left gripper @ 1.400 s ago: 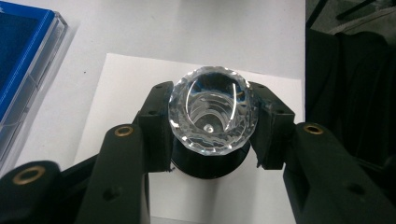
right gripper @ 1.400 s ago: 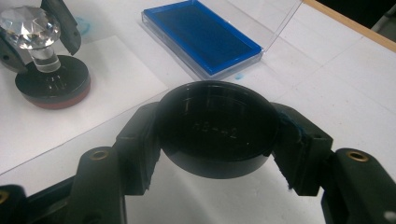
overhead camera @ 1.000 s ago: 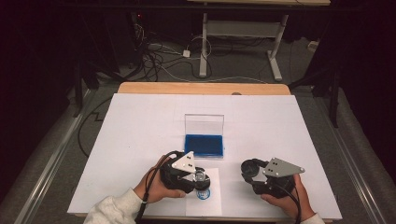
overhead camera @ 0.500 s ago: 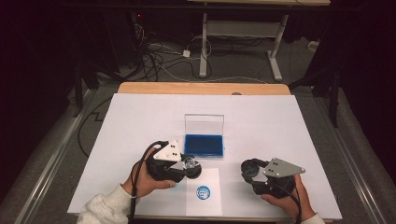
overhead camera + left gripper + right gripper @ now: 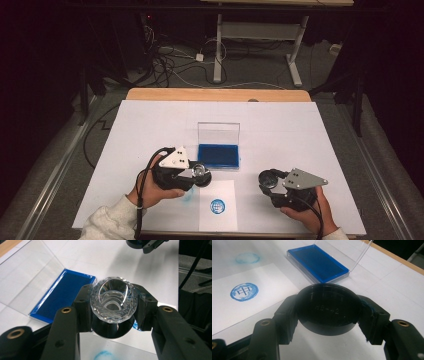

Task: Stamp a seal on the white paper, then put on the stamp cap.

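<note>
Left gripper (image 5: 113, 307) is clamped on a round stamp with a faceted clear crystal handle (image 5: 113, 302), just off the blue ink pad in its open clear plastic case (image 5: 218, 155), at about 7 o'clock from it. Right gripper (image 5: 327, 311) has its jaws tight around a round black plastic cap (image 5: 327, 311). The white paper sheet with a round blue stamp print (image 5: 217, 205) sits between both hands, at 6 o'clock from the pad.

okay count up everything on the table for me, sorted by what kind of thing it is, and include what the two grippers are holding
Stamps: 1, clear-handled stamp in the left gripper
Caps: 1, black cap in the right gripper
Ink pads: 1, blue ink pad with its clear lid up
Paper sheets: 1, sheet with a blue round print
Total: 4
</note>
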Tool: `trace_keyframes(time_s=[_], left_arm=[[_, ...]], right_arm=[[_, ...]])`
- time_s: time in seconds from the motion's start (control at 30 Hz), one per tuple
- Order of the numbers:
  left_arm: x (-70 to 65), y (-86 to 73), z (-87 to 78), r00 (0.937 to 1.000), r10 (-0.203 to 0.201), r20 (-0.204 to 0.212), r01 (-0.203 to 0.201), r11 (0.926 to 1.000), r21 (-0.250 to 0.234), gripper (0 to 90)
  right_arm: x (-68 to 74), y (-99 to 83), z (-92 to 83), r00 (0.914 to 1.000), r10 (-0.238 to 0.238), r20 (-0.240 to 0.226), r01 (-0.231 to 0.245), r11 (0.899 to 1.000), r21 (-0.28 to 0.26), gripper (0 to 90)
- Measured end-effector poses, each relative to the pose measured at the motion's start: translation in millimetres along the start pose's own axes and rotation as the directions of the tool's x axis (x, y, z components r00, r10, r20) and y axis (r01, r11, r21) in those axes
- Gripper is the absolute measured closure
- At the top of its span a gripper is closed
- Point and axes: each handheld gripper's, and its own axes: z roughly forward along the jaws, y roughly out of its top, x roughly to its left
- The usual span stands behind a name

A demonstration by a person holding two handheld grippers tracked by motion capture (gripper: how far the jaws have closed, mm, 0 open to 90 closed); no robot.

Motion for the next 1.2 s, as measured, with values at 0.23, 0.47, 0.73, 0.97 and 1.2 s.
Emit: trace_keyframes(time_s=[0.23, 0.47, 0.73, 0.97, 1.2], left_arm=[[5.4, -2.7, -6.9, 0.9994, -0.020, -0.028, 0.019, 0.9997, -0.013, 54.5], [6.5, -6.3, -10.6, 0.9982, -0.029, -0.053, 0.028, 0.9995, -0.015, 54.4], [11.2, -9.4, -9.0, 0.9962, -0.037, -0.079, 0.037, 0.9993, -0.008, 54.4], [18.0, -14.1, -6.7, 0.9942, -0.054, -0.093, 0.054, 0.9986, -0.002, 54.5], [22.9, -12.6, -4.6, 0.9924, -0.058, -0.109, 0.056, 0.9983, -0.017, 54.5]], right_arm=[[-1.0, -0.1, 0.5, 1.0000, 0.000, 0.003, 0.000, 1.000, 0.003, 38.3], [-0.2, 2.2, 4.1, 1.0000, -0.008, -0.005, 0.008, 1.000, 0.005, 38.3], [0.4, 1.9, 5.4, 0.9999, -0.005, -0.014, 0.005, 1.000, 0.005, 38.3], [-0.1, 1.6, 7.2, 0.9999, -0.004, -0.015, 0.005, 1.000, 0.010, 38.3], [1.6, 3.2, 14.6, 0.9995, -0.018, -0.027, 0.018, 1.000, 0.023, 38.3]])
